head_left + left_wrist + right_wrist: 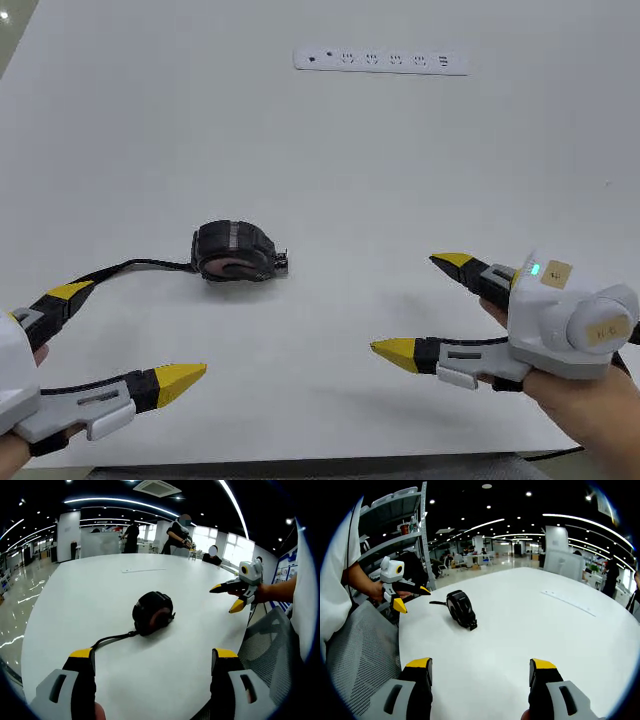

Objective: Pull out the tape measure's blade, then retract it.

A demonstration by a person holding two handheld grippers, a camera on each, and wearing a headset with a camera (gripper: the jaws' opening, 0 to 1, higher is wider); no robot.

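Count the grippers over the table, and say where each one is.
2. The left gripper is held open at the near left of the table, the right gripper open at the near right; the tape measure lies between and beyond them.

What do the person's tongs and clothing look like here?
Both the left tongs and right tongs have black jaws with pointed yellow tips, on white bodies with pale grey levers. The person wears a short white sleeve.

One tape measure (pixel 233 252), one power strip (pixel 380 60) — two tools (pixel 142 328) (pixel 405 303)
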